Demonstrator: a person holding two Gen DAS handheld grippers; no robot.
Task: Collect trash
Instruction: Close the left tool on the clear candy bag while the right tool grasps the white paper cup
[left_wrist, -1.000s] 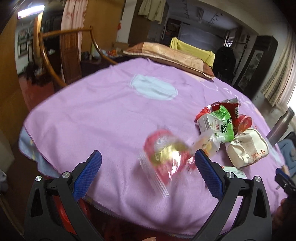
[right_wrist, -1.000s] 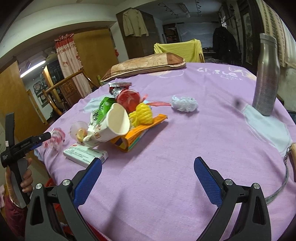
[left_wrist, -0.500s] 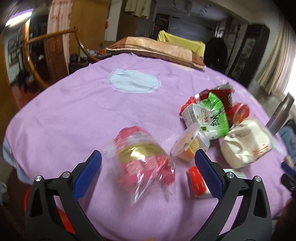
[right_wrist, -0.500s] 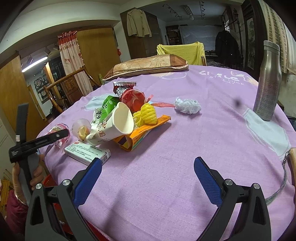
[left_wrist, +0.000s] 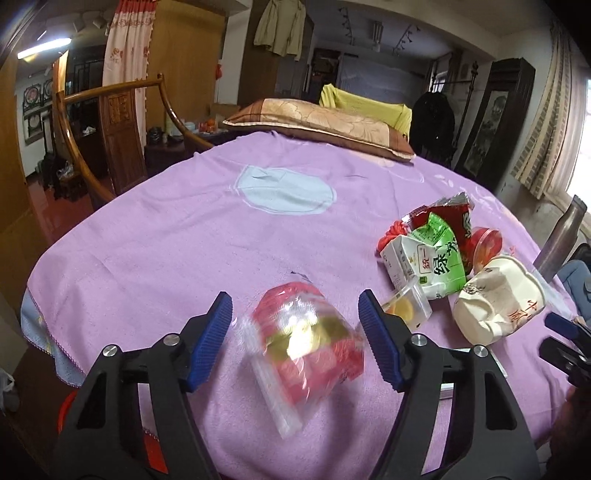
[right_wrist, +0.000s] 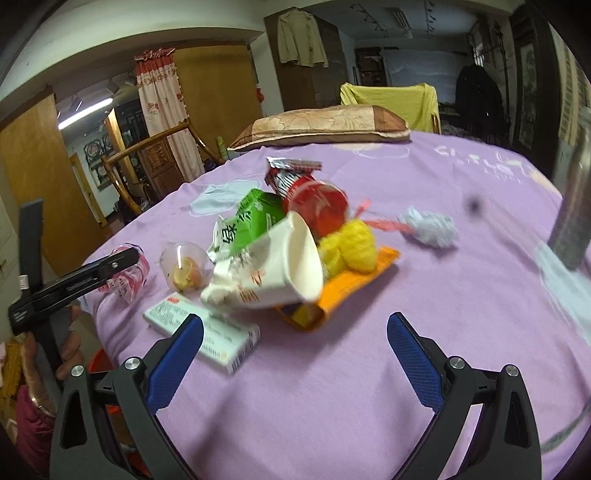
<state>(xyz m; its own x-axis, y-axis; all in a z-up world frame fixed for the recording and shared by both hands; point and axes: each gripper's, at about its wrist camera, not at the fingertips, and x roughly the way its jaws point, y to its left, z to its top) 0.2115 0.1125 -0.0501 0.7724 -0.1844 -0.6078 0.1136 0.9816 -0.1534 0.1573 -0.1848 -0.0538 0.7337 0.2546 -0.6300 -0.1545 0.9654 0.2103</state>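
Left hand-held gripper (left_wrist: 295, 332) is spread around a red-and-gold snack wrapper (left_wrist: 306, 343) lying near the counter's (left_wrist: 166, 229) near edge, pads either side but not yet touching, which suggests a pinch is being lined up. Right hand-held gripper (right_wrist: 295, 354) hangs wide apart, holding nothing, aimed at the trash heap: a tipped paper cup (right_wrist: 273, 266) with red Chinese characters, a green tea carton (right_wrist: 247, 225) reading 绿茶, a clear plastic cup (right_wrist: 184, 271) and a flat white box (right_wrist: 207, 332) whose print is too blurred to read

Purple cloth (left_wrist: 155, 236), pillow (left_wrist: 317, 123), steel bottle (right_wrist: 572, 206), wood chair (left_wrist: 118, 133)
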